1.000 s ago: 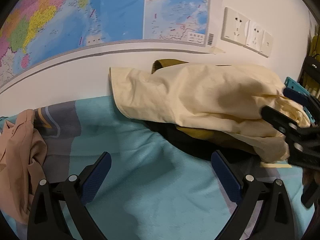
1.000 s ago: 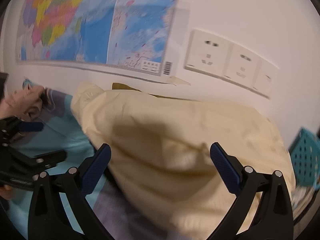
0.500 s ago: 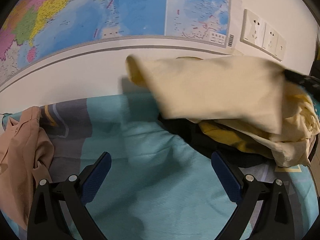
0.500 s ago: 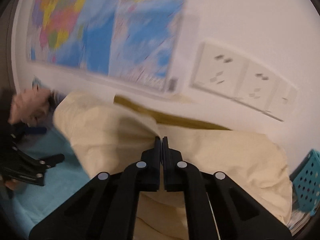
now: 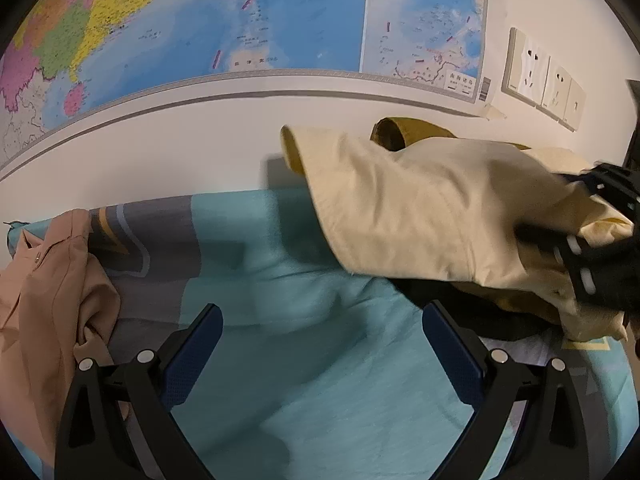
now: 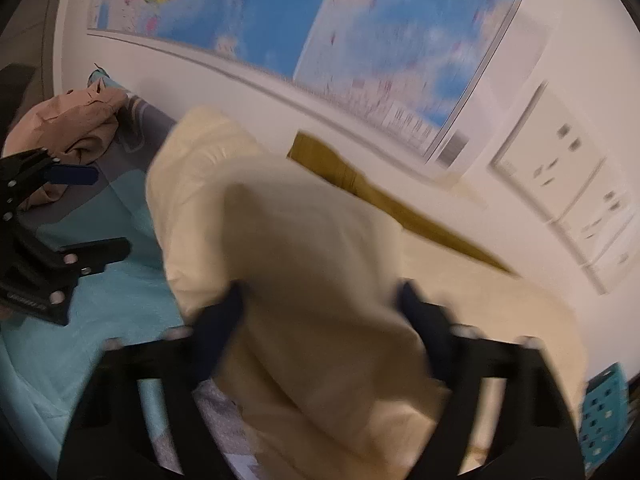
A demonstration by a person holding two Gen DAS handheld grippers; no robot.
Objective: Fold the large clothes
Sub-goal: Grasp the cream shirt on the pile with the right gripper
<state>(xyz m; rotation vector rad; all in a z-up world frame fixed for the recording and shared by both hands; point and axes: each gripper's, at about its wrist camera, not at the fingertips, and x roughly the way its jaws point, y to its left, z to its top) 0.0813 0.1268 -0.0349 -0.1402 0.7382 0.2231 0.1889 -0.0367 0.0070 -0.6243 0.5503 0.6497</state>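
Bed [image 5: 304, 264] against a white wall, covered by a teal sheet with a grey band and some orange and white line pattern near the wall side.

- Cream garment [image 5: 420, 208], large, lying on the sheet toward the right of the left wrist view; one sleeve end lifted toward the wall. In the right wrist view it fills the middle [image 6: 304, 264], blurred.
- Under it, a mustard-coloured piece [image 5: 404, 132] showing at the wall edge, and something dark [image 5: 500, 320] beneath; cannot tell if these are separate garments.
- Crumpled peach-pink garment [image 5: 48, 280] at the far left end of the bed, resting on the grey band, well apart from the cream one.
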